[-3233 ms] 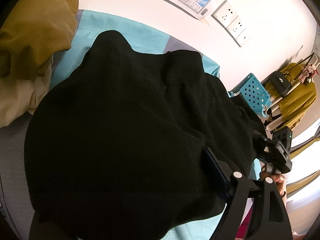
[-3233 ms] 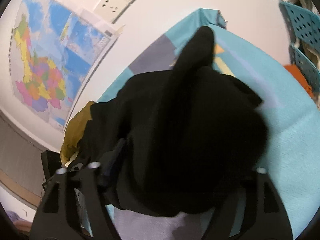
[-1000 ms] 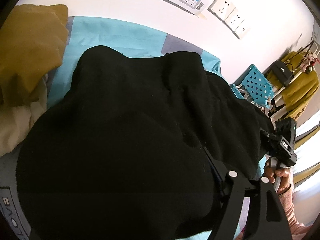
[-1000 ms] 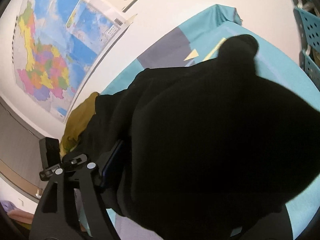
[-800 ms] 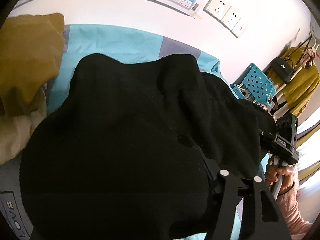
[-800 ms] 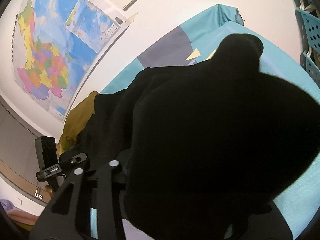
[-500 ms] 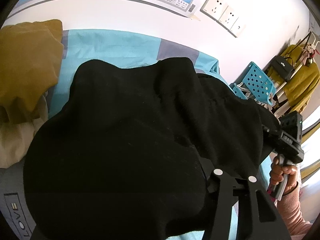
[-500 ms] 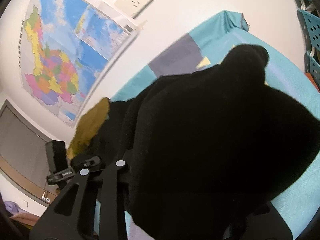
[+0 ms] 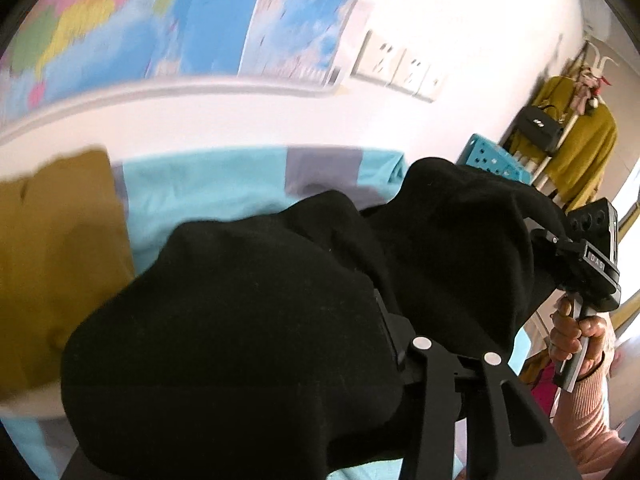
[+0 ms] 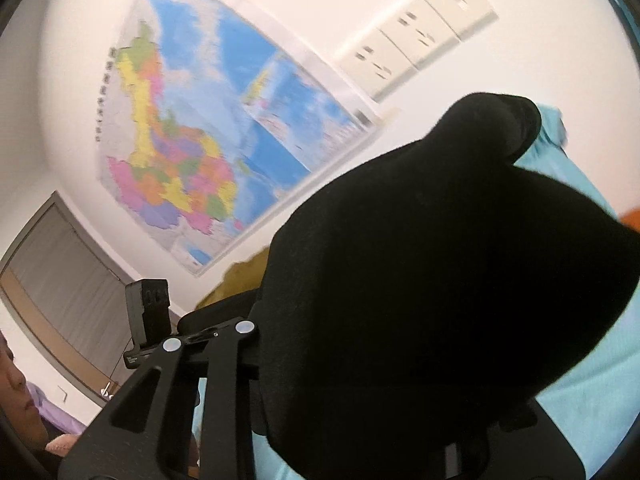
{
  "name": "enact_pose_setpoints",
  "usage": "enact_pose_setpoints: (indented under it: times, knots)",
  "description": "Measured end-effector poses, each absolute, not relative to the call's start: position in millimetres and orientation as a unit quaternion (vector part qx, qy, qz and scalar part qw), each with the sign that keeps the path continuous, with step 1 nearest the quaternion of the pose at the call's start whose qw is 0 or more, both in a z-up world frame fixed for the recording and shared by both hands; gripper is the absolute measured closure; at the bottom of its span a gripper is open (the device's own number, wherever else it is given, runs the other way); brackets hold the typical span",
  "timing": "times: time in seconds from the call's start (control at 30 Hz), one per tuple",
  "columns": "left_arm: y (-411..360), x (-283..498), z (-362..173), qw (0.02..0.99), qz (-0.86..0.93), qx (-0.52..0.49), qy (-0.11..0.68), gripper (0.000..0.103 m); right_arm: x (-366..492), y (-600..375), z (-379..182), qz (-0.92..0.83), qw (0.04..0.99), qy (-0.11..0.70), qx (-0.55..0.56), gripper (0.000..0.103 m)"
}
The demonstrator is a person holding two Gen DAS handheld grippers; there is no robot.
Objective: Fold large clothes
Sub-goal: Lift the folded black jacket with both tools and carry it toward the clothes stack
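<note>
A large black garment [image 9: 248, 312] fills the lower part of both views, bunched up and raised above the blue bed sheet [image 9: 208, 192]. My left gripper [image 9: 320, 344] has its jaws closing on a thick fold of it; the cloth hides the left finger and bulges over the pads. My right gripper [image 10: 328, 360] is shut on another bunch of the black garment [image 10: 440, 280], whose end sticks up toward the wall. In the left wrist view the right gripper's body [image 9: 592, 264] shows at the right edge, held by a hand [image 9: 576, 332].
A mustard garment [image 9: 52, 260] lies on the bed at the left. A map [image 10: 208, 128] and sockets [image 10: 416, 48] hang on the white wall behind. A blue perforated crate [image 9: 492, 156] and a coat rack [image 9: 576, 148] with a mustard coat stand at the right.
Both grippers have narrowed onto the black garment and risen with it. The cloth has come up off the sheet, and both views now show more of the wall.
</note>
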State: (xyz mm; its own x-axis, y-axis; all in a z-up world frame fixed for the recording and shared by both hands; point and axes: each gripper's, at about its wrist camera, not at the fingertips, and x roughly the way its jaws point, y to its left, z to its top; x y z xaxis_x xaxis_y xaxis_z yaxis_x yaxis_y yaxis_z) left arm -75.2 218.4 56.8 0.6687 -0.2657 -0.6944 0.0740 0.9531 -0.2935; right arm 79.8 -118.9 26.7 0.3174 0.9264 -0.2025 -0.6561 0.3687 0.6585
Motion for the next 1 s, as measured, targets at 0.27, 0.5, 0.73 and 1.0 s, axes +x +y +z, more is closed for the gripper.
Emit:
enact_pose_setpoints:
  times: [0.27, 0.5, 0.73, 1.0]
  knots:
    - [228.9, -80.9, 100.8, 0.925, -0.079, -0.093, 0.360, 0.060, 74.7, -100.5, 72.2, 0.535, 0.777, 0.244, 0.226, 0.073]
    - [244.0, -90.5, 130.7, 0.937, -0.058, -0.075, 0.335, 0.061, 75.0, -73.6, 99.1, 0.557, 0.769, 0.228, 0.215, 0.073]
    - [272.0, -101.0, 154.3, 0.947, -0.031, -0.075, 0.311, 0.061, 75.0, -40.5, 123.0, 0.581, 0.758, 0.212, 0.207, 0.073]
    - [308.3, -111.3, 175.9, 0.954, 0.009, -0.068, 0.293, 0.061, 72.4, 3.9, 146.4, 0.606, 0.745, 0.207, 0.189, 0.073]
